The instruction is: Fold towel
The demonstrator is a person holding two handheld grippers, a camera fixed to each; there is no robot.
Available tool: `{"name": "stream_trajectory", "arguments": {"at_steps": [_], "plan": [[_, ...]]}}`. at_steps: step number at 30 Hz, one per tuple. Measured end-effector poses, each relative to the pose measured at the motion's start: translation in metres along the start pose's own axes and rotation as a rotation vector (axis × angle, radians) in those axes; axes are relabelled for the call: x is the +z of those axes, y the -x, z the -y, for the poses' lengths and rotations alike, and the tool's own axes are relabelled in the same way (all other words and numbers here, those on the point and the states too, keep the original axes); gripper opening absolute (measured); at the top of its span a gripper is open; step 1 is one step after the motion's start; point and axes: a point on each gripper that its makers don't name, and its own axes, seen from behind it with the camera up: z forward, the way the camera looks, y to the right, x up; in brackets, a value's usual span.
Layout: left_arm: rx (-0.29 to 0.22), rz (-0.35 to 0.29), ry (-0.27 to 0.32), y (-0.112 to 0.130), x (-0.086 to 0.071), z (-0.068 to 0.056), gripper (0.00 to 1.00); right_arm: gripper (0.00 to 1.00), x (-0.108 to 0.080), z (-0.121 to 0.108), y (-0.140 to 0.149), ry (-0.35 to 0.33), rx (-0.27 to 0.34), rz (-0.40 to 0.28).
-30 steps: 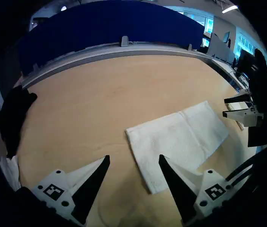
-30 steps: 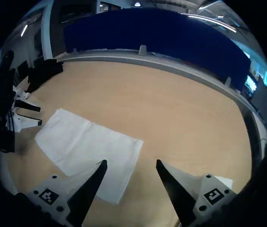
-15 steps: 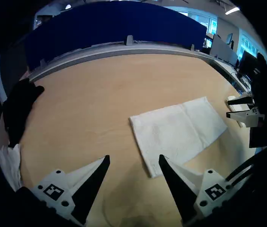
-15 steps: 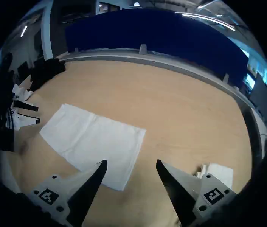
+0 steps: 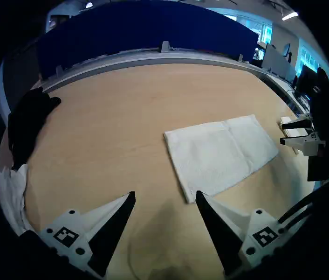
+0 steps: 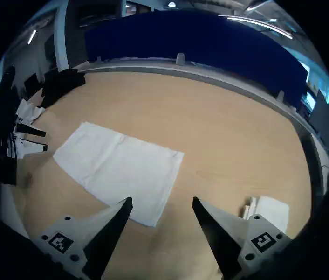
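We find the towel (image 5: 220, 151) at the middle of the table (image 5: 118, 121), a garment (image 5: 27, 121) at its far left corner, a folded cloth (image 6: 269, 210) by its right edge, a partition (image 5: 141, 28) behind.

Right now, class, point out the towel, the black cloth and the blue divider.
towel (image 5: 220, 154), left gripper view, middle of its top face
black cloth (image 5: 27, 123), left gripper view, its middle
divider (image 6: 202, 42), right gripper view, middle of the blue panel

Both views look down over the bench (image 5: 118, 116) toward its blue divider (image 5: 141, 28), sharing the towel (image 5: 220, 154) between them
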Motion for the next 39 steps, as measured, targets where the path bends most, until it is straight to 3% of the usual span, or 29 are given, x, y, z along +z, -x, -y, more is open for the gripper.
{"name": "stream_trajectory", "arguments": {"at_steps": [18, 29, 39], "plan": [[-0.063, 0.016, -0.043, 0.030, -0.023, 0.007, 0.96, 0.96, 0.000, 0.009, 0.017, -0.044, -0.084, 0.039], [-0.087, 0.025, -0.059, 0.046, -0.036, 0.012, 0.96, 0.66, 0.003, 0.009, 0.044, -0.064, -0.113, 0.105], [-0.097, 0.020, -0.065, 0.049, -0.045, 0.014, 0.96, 0.57, 0.007, 0.016, 0.051, -0.091, -0.115, 0.121]]}}
